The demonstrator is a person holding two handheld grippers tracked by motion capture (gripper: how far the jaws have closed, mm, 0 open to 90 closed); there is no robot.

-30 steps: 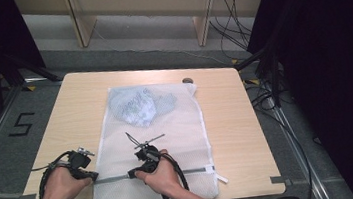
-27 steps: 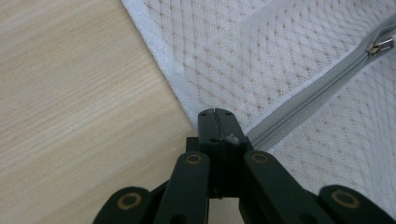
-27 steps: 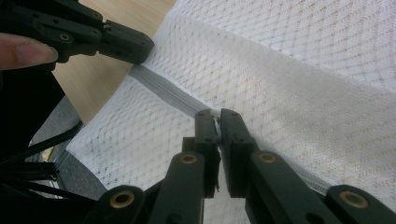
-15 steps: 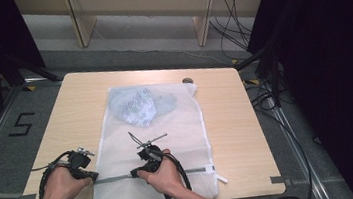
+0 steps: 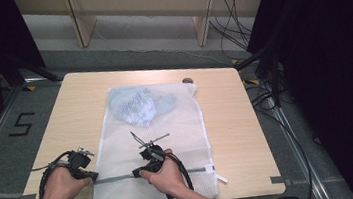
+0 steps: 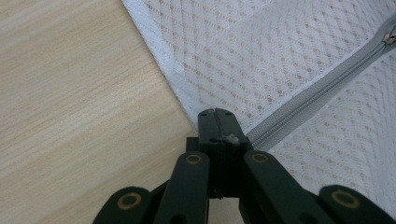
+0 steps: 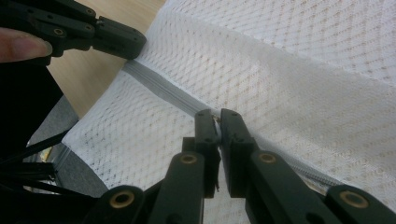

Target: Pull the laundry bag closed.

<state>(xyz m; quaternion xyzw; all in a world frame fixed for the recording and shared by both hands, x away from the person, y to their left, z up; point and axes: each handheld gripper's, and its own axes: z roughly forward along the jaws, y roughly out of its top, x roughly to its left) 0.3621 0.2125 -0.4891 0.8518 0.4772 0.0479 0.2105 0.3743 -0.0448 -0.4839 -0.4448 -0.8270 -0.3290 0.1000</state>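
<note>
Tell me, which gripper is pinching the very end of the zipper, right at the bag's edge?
The left gripper: it clamps the zipper at the mesh bag's edge; the right gripper grips mid-zipper.

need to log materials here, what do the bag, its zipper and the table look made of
Bag: white mesh fabric, probably synthetic; open diamond weave lets the table show through. Zipper: grey woven tape, matte; teeth too fine to tell. Table: pale wood or wood-look laminate, with visible grain lines.

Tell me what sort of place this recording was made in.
Probably a lab or a recording workspace, not a home: a bare wooden table stands on grey flooring with a taped number 5, loose cables trail behind, and black curtains screen the side.
</note>
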